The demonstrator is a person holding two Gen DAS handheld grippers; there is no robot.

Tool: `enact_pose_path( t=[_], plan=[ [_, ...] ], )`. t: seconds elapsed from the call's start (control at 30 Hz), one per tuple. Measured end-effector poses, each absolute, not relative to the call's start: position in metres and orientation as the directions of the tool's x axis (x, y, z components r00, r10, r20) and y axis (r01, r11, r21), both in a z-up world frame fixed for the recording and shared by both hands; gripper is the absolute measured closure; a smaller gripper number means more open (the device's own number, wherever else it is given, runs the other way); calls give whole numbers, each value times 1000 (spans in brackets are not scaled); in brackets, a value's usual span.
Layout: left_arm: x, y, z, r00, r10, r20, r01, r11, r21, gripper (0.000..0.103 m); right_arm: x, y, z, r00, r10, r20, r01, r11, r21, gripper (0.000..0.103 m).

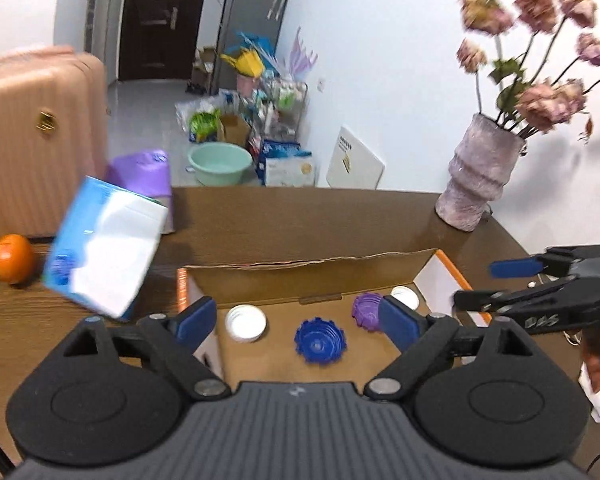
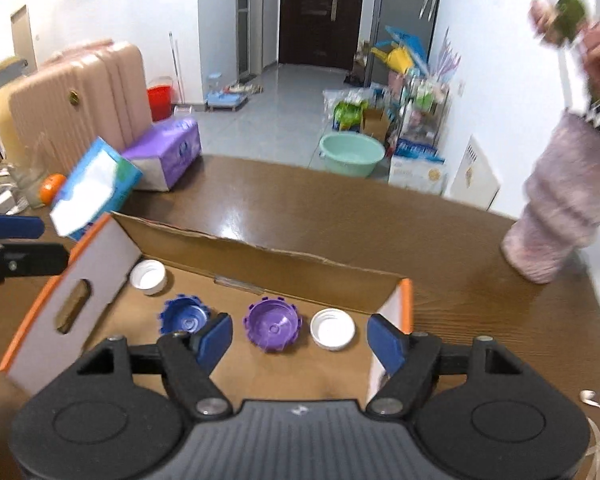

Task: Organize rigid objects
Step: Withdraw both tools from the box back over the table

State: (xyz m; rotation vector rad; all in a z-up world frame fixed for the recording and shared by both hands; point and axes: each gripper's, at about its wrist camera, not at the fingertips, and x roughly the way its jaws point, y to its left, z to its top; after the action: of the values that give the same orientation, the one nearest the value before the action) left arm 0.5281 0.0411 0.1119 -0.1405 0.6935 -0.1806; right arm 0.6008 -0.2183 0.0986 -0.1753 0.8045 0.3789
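Caps lie loose on the floor of an open cardboard box [image 1: 300, 276] on the brown table [image 1: 284, 216]. Seen from the left wrist, four of them sit in a rough row: a white cap [image 1: 245, 322] at the left, a blue cap [image 1: 320, 341] in the middle, a purple cap [image 1: 366, 311] to its right, partly behind a fingertip, and a second white cap [image 1: 405, 295] in the far right corner. All rest hollow side up, apart from each other. The left gripper [image 1: 300, 322] hangs over the box with its jaws spread wide and nothing between them. The right gripper [image 1: 488, 284] shows at the right edge, jaws parted and empty. A tilted blue tissue box [image 1: 104, 252], an orange [image 1: 12, 258] and a vase [image 1: 480, 172] stand on the table outside the box. From the right wrist, the same box [image 2: 260, 256] holds the white cap [image 2: 149, 276] near its left flap, the blue cap [image 2: 185, 317], the purple cap [image 2: 273, 327] and the other white cap [image 2: 333, 329]. The right gripper [image 2: 300, 340] hovers above the purple and white caps, jaws released, gripping nothing. The left gripper [image 2: 16, 240] shows at the left edge, beside the flap.
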Motion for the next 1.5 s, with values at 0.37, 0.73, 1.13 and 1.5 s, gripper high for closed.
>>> enact_pose_path(
  t=[0.37,0.73,1.13,1.5],
  plan=[
    [370,46,137,850,-170,-499,140,985,-97,0,443,-244,148,745,365,-558,-431,902,14,23],
    [230,21,79,921,-144,-362,128,989,-69,0,296,-262,102,861,346,-373,-376,926,-8,16],
    [130,24,19,929,-5,-369,-5,1000,-27,0,179,-274,31,864,374,-337,-339,927,160,15],
    [129,31,33,943,-13,-333,8,1000,-15,0,165,-281,19,879,298,-373,-278,955,108,13]
  ],
)
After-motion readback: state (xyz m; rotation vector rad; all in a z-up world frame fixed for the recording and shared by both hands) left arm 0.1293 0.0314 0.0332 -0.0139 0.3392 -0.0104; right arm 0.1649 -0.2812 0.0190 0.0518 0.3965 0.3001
